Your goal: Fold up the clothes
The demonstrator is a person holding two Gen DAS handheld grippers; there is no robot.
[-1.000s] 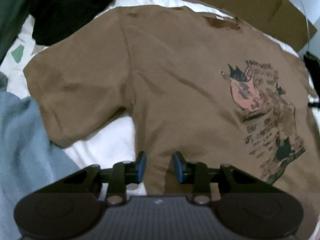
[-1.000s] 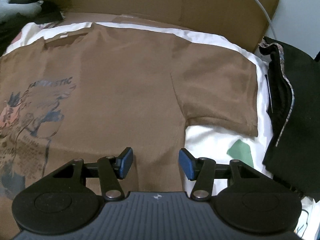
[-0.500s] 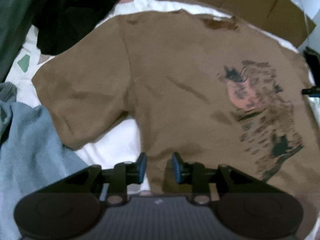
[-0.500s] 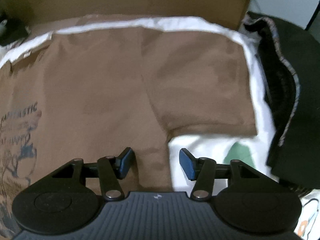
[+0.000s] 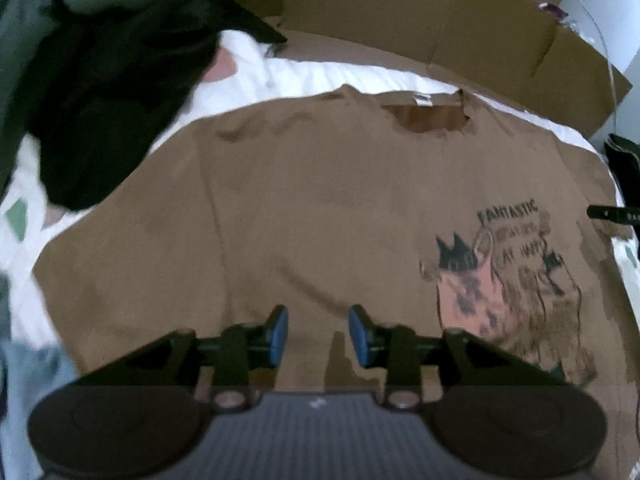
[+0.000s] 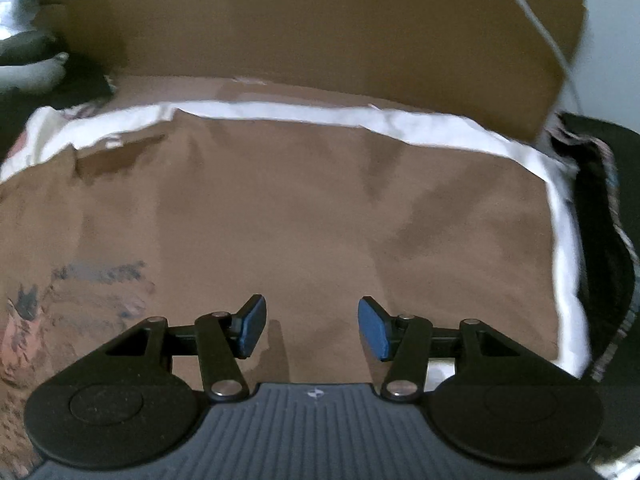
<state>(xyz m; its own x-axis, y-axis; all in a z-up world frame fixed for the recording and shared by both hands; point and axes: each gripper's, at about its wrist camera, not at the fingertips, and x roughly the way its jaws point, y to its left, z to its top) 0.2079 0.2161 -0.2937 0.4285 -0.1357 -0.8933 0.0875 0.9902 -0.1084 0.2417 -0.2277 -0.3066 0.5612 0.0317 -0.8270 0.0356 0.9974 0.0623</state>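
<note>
Jaws on our left gripper (image 5: 318, 334) and right gripper (image 6: 312, 330) stand apart, holding nothing. Beneath both, the brown shirt (image 5: 320, 216) lies flat, print up, on the white sheet (image 6: 360, 118), collar away from us, sleeves outward; each gripper hovers over its own side.

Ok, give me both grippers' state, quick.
Left gripper: open, holding nothing, over the brown T-shirt.
Right gripper: open, holding nothing, over the same shirt.

A white sheet (image 6: 420, 128) covers the bed, backed by flattened brown cardboard (image 6: 320, 36) leaning against a pale wall (image 5: 624, 28), down which a thin white cable (image 6: 536, 12) runs.
</note>
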